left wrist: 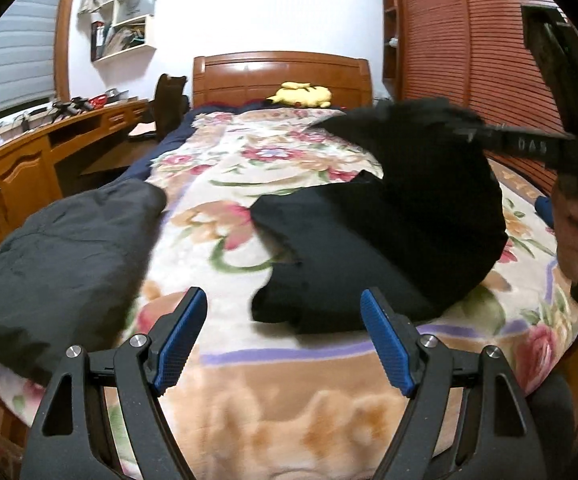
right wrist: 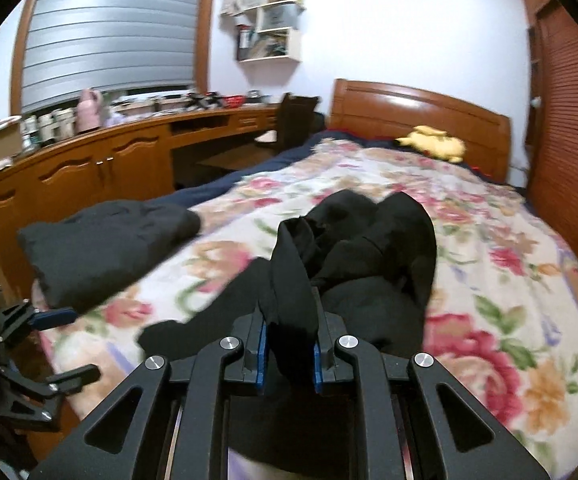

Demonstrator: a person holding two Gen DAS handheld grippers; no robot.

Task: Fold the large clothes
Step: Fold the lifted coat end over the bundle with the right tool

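A black garment [left wrist: 377, 236] lies crumpled on the flowered blanket [left wrist: 217, 176] of the bed. My right gripper [right wrist: 289, 316] is shut on a fold of this black garment [right wrist: 373, 248], and the cloth rises from the bed into its blue pads. In the left wrist view the right gripper [left wrist: 473, 134] comes in from the right edge, held by a hand [left wrist: 569, 236], with one end of the garment lifted. My left gripper [left wrist: 281, 300] hovers open over the near end of the bed, with nothing between its blue pads [left wrist: 181, 340].
A dark grey folded garment [left wrist: 57, 256] lies at the bed's left edge. A yellow plush toy [left wrist: 301, 94] rests by the wooden headboard [left wrist: 281, 76]. A wooden desk with cabinets [right wrist: 89, 168] runs along the left wall, a chair [right wrist: 293, 120] beside it. Slatted wardrobe doors [left wrist: 449, 52] stand on the right.
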